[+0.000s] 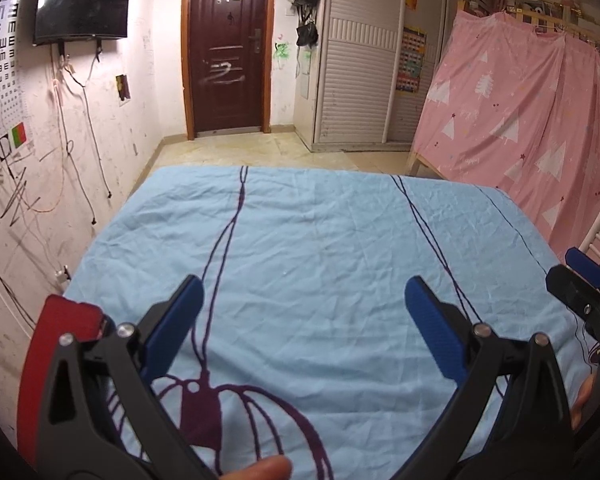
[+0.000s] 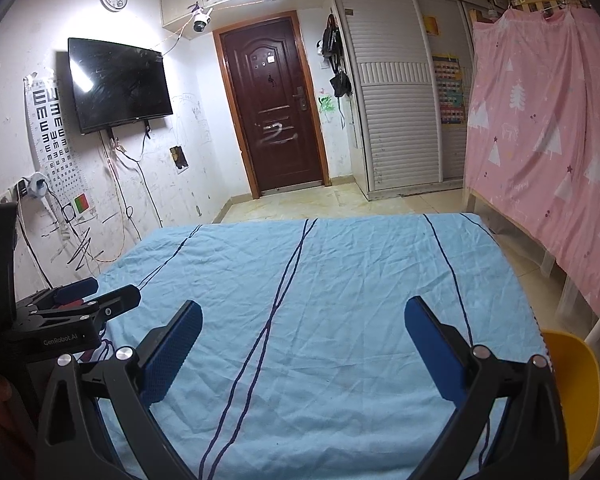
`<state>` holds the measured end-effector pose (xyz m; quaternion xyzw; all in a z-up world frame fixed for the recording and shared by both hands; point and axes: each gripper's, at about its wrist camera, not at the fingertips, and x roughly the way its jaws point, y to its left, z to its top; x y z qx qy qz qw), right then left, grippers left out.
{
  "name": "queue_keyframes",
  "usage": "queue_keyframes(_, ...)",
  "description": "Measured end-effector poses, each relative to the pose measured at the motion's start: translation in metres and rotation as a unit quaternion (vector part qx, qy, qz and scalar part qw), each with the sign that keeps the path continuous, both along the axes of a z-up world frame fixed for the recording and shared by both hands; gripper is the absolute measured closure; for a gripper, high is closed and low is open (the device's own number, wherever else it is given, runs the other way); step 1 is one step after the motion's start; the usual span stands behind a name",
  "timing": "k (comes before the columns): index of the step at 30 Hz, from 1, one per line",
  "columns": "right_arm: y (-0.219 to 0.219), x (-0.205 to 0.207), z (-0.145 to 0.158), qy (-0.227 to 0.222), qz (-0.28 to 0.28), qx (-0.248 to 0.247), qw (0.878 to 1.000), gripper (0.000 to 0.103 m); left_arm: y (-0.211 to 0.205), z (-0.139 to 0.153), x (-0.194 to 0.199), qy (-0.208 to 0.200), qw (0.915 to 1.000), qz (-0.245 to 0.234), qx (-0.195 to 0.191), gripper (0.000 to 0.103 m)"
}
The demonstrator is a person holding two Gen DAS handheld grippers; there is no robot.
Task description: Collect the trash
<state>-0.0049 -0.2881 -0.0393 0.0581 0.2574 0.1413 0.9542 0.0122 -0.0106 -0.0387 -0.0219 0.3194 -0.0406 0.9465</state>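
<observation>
A table under a wrinkled light blue cloth (image 1: 320, 240) with dark purple line drawings fills both views, and the same cloth (image 2: 340, 280) lies below my right gripper. No piece of trash shows on it. My left gripper (image 1: 303, 284) hovers over the near part of the cloth, open and holding nothing. My right gripper (image 2: 304, 304) is open as well, with only bare cloth between its blue pads (image 2: 172, 356). Each gripper appears at the edge of the other's view: the right gripper (image 1: 580, 276) and the left gripper (image 2: 96, 296).
A red object (image 1: 60, 344) sits at the table's left edge, partly hidden by my left gripper. A yellow rounded container (image 2: 572, 392) stands off the table's right side. A pink curtain (image 2: 540, 140) hangs on the right. A scribbled wall with loose cables (image 1: 76, 140) runs along the left.
</observation>
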Motion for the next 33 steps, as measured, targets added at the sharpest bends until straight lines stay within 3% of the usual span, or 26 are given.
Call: queue_keyframes(33,-0.0033,-0.005,-0.0002,-0.004,-0.01,0.006,1.0,0.009,-0.0082,-0.0035,0.0035,0.007,0.9996,-0.014,0.022,0.006)
